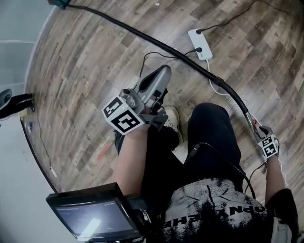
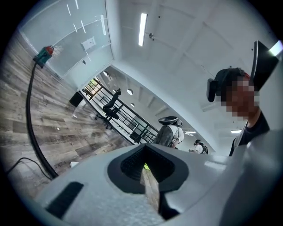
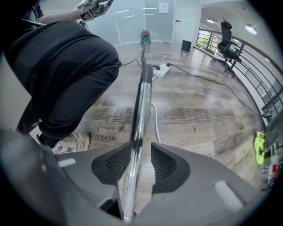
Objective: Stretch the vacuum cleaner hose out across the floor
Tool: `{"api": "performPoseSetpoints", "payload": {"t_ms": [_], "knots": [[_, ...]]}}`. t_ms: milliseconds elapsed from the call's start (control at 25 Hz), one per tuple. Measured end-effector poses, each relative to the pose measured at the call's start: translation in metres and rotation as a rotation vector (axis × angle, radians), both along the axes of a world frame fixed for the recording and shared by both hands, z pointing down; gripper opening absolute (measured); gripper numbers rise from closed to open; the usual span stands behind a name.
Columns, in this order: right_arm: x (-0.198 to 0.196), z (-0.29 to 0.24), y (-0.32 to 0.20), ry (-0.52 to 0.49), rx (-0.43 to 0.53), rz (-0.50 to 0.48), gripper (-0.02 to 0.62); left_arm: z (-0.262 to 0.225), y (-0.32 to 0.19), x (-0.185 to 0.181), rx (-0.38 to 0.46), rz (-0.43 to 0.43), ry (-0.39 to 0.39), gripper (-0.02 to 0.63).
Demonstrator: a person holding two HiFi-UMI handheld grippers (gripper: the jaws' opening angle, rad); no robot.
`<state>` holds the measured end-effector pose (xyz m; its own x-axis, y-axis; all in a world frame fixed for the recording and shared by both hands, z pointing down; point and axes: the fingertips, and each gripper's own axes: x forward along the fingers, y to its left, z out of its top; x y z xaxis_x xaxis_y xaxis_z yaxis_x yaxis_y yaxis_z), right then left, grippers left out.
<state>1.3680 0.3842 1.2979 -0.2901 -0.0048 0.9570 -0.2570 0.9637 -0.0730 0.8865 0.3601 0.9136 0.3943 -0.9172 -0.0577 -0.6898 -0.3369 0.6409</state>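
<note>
A black vacuum hose [image 1: 142,35] runs from the green and red vacuum cleaner [image 1: 59,3] at the far left across the wood floor to my right side. It ends in a chrome tube [image 3: 140,114]. That tube lies between the jaws of my right gripper [image 3: 141,156], against the left pad, with a gap to the right pad. In the head view the right gripper [image 1: 259,128] is low at the right, at the hose's end. My left gripper [image 1: 160,73] is raised over my knee, shut and empty. In its own view the left gripper [image 2: 147,170] points up toward the ceiling.
A white power strip [image 1: 200,44] with cords lies on the floor beside the hose. My dark trouser legs and a shoe [image 1: 172,118] are between the grippers. A glass wall is at the left. A railing and an office chair [image 3: 227,42] stand far right. Other people [image 2: 170,132] stand in the distance.
</note>
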Motion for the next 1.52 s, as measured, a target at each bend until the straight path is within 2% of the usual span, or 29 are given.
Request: {"api": "performPoseSetpoints", "payload": {"t_ms": [200,320,400,440,520,640,720,880,1040,1160,1360,1520], "knots": [[-0.046,-0.03,-0.03,-0.002,0.031,0.059,0.01,-0.01,-0.014,-0.039,0.003,0.025,0.02,0.0],[-0.085,-0.078,-0.039,-0.006,0.046,0.052,0.006,-0.033,-0.02,-0.061,-0.003,0.04,0.045,0.0],[-0.117,-0.122,-0.038,-0.023,0.033,0.048,0.005,-0.055,-0.014,-0.073,-0.035,0.048,0.025,0.0],[-0.132,-0.146,-0.036,-0.031,0.019,0.046,0.005,-0.067,-0.01,-0.075,-0.062,0.058,-0.023,0.0],[-0.159,-0.198,-0.032,-0.041,-0.006,0.029,0.005,-0.095,0.003,-0.069,-0.111,0.095,-0.172,0.0],[-0.198,-0.285,-0.038,-0.085,-0.002,0.004,0.005,-0.149,0.028,-0.054,-0.138,0.141,-0.36,0.0],[-0.23,-0.344,-0.044,-0.136,0.019,-0.001,0.005,-0.191,0.045,-0.053,-0.148,0.151,-0.43,0.0],[-0.282,-0.455,-0.045,-0.23,0.014,0.002,0.005,-0.281,0.067,-0.058,-0.145,0.127,-0.494,0.0],[-0.325,-0.561,-0.06,-0.386,0.038,0.105,0.005,-0.371,0.07,-0.069,-0.085,0.104,-0.509,0.0],[-0.361,-0.635,-0.078,-0.58,0.065,0.188,0.005,-0.417,0.06,-0.072,-0.018,0.121,-0.501,0.0],[-0.403,-0.732,-0.096,-0.884,0.186,0.168,0.006,-0.443,0.032,-0.061,0.087,0.175,-0.584,0.0],[-0.422,-0.8,-0.083,-1.033,0.265,0.174,0.006,-0.473,0.016,-0.055,0.182,0.246,-0.657,0.0]]}}
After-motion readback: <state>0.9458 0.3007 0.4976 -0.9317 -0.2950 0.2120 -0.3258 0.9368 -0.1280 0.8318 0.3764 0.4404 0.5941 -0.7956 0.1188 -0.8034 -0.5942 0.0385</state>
